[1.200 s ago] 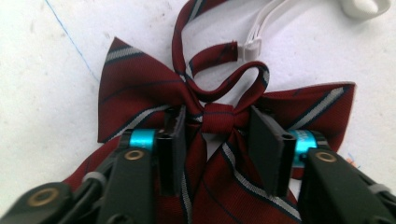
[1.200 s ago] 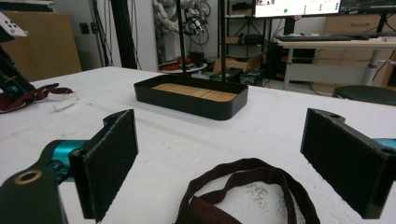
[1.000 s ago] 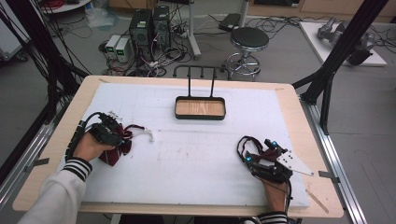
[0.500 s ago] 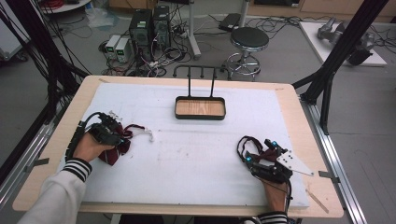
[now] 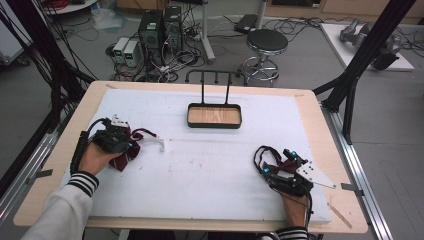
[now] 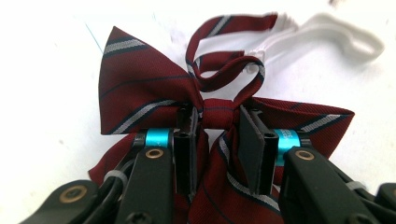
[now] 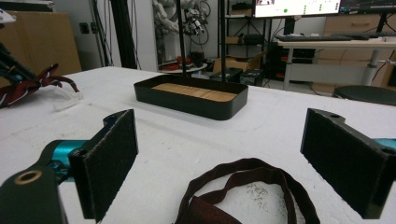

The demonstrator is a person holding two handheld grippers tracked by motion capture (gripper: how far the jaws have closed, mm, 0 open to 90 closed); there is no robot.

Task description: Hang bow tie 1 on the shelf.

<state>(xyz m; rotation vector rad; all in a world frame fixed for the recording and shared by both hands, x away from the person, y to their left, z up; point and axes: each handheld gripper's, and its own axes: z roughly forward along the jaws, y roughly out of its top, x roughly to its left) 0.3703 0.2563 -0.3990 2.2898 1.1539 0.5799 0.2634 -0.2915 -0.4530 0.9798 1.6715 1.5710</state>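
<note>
The white table point(image 5: 210, 170) carries a black tray point(image 5: 214, 115) with a wooden floor at its far middle, and from that tray rises a thin rack with small hooks point(image 5: 215, 76). Well apart from it, at the near left, lies a dark red striped bow tie point(image 6: 154, 95), its wings spread sideways across the left gripper view and its white strap point(image 6: 327, 35) trailing off toward the tray side. The left gripper point(image 6: 215, 122) has just been closing and now pinches the tie's centre knot, so the tie's long axis runs across the jaws, one wing out to each side. From this grip the tray and rack lie to the right and farther away, so I judge the coming move to be a lift and carry in that direction. The right gripper point(image 7: 219, 154) rests at the near right with its jaws wide apart, a dark red loop point(image 7: 247, 186) lying on the table between them untouched.
</note>
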